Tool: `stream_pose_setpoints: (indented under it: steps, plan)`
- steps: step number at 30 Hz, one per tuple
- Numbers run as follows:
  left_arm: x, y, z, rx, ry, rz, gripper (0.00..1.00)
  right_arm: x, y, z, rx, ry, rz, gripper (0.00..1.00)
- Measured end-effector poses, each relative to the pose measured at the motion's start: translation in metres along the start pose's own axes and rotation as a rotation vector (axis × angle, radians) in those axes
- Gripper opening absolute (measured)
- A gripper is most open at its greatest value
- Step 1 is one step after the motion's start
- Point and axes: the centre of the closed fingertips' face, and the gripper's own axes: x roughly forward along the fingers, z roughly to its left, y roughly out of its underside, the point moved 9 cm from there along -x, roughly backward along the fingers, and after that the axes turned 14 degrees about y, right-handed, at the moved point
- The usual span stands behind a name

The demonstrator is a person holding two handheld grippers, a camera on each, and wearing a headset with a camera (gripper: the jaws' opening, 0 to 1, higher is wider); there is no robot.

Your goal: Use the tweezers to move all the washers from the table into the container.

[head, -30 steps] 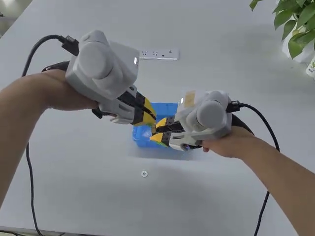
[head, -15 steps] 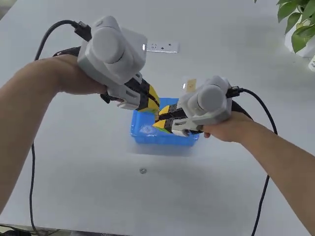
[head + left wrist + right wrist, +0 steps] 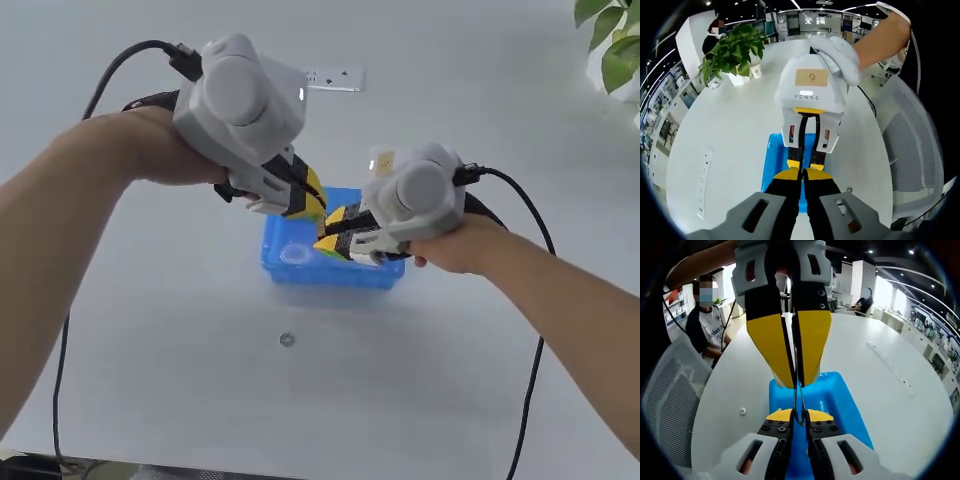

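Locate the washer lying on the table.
Head view: the washer lies on the table, apart from the container, on its near side toward the person.

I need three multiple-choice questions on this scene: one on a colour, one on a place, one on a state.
1. The container is: A red; B blue; C green.
2. The washer lies: A in the container; B on a gripper; C on the table, nearer the person than the container.
3. The right gripper is: A shut on the tweezers; B wide open; C lying on the table.
Key: B, its walls are blue; C, bare table surrounds it; A, its jaws pinch the thin tweezers.
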Motion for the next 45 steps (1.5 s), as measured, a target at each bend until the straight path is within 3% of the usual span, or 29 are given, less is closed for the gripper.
stream_pose_setpoints:
  steps: [11, 20, 34, 45]
  plan:
    - [0.013, 0.01, 0.012, -0.01, 0.01, 0.008, 0.05, 0.014, 0.014, -0.007, -0.001, -0.023, 0.028, 0.11]
    - [0.015, 0.012, 0.015, -0.017, 0.008, 0.002, 0.05, 0.017, 0.017, -0.008, 0.006, -0.039, 0.031, 0.11]
    - [0.013, 0.011, 0.013, -0.019, 0.01, 0.0, 0.06, 0.015, 0.015, -0.008, -0.008, -0.034, 0.032, 0.12]
    - [0.0, -0.001, 0.004, -0.004, -0.003, -0.003, 0.05, 0.002, 0.002, -0.007, -0.027, -0.017, 0.015, 0.12]
